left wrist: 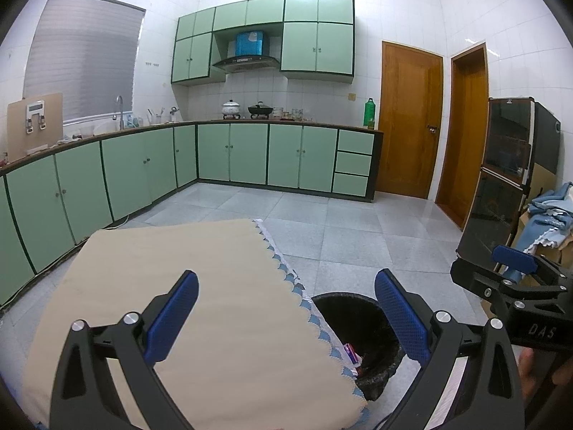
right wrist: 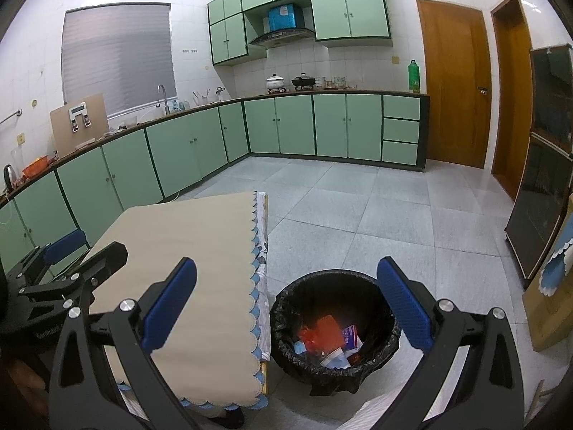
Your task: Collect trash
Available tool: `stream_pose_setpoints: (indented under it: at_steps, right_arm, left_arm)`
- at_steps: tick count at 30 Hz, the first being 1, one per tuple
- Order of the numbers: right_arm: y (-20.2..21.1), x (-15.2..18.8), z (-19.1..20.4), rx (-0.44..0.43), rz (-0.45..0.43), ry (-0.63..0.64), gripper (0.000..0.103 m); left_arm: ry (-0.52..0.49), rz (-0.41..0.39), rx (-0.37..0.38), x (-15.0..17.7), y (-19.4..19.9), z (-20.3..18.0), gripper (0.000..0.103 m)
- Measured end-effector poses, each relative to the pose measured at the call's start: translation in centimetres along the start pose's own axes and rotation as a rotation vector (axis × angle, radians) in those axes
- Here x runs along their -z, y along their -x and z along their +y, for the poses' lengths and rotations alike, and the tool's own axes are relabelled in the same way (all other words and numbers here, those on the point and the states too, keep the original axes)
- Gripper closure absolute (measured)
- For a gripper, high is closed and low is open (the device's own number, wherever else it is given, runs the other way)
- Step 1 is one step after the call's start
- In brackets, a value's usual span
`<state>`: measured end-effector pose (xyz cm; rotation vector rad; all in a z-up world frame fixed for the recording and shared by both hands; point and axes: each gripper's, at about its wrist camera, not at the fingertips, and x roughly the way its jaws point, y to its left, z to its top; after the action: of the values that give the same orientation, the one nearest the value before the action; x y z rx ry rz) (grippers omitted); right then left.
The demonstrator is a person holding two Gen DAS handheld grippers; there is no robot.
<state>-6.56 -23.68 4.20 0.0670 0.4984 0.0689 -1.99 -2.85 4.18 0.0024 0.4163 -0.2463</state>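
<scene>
Left side first: I see green counter cabinets along the wall, then the table under a beige cloth with a blue scalloped edge.

My left gripper hangs above the table's right end, jaws spread wide, nothing between them. Its left finger is over the cloth, its right finger over the bin. From this camera the bin sits in the gap, nearer the right finger, partly hidden by the cloth edge and that finger. I can only make out a sliver of pink-and-white wrapper inside.

My right gripper is also released, jaws wide apart, empty. It hovers above the bin, which stands on the floor just beside the table edge, lined with a black bag. The bin lies between the fingers, closer to the right finger, which covers part of its rim. The trash is inside the bin: red packet, white-and-blue wrappers, scraps I can't identify. None of it touches either finger.

Cloth surface, as far as I can see, is bare; its near portion is blocked by my gripper frames.

Far right: wooden door, dark glass-front cabinet, blue cloth on a box, cut off by the lens edge. A dark shape under the table's near end is too unclear to identify.
</scene>
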Motion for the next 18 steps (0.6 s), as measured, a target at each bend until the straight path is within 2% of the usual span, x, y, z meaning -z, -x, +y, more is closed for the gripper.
stream_pose_setpoints:
  at_steps: [18]
  right_arm:
    - [-0.08,-0.06,0.31,-0.004,-0.006,0.005,0.005]
  left_arm:
    - [0.001,0.0,-0.002,0.04,0.05,0.13,0.006]
